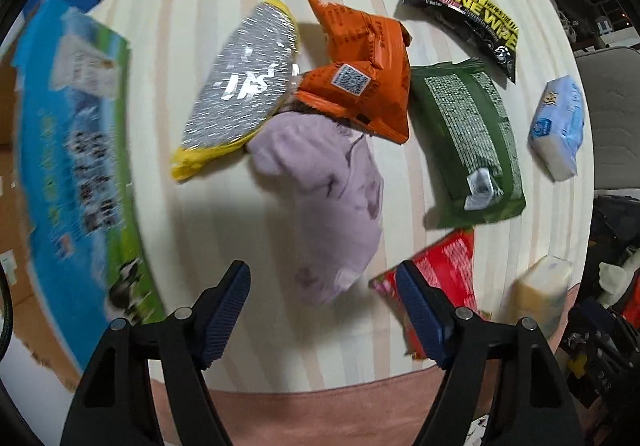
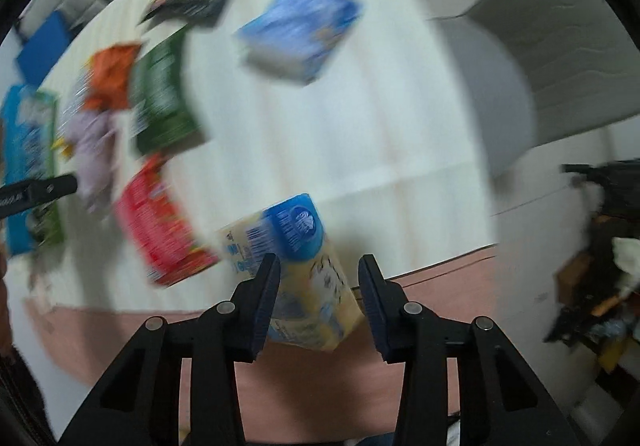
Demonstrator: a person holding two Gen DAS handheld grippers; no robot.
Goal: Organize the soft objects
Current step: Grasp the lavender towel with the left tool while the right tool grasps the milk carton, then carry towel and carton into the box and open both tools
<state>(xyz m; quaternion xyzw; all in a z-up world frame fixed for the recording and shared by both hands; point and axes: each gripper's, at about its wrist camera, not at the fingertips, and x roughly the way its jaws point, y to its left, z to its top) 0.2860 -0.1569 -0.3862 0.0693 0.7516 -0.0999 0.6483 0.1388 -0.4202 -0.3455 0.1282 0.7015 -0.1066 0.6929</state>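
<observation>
My left gripper [image 1: 323,274] is open above the striped table [image 1: 240,230], with the lower end of a lilac cloth [image 1: 340,201] between its fingers' line. An orange pouch [image 1: 360,69] lies on the cloth's top end. A silver and yellow bag [image 1: 240,85], a green pack [image 1: 468,141], a black wipes pack [image 1: 464,13], a blue tissue pack [image 1: 558,121] and a red pack [image 1: 444,270] lie around. My right gripper [image 2: 319,266] is open around a yellow tissue pack [image 2: 304,270] at the table's front edge. The right wrist view is blurred.
A large blue and green box [image 1: 76,149] lies along the table's left side. A pink cloth border [image 1: 320,406] runs along the front edge. A grey chair [image 2: 568,57] stands to the right, with dark clutter [image 2: 604,266] on the floor beyond.
</observation>
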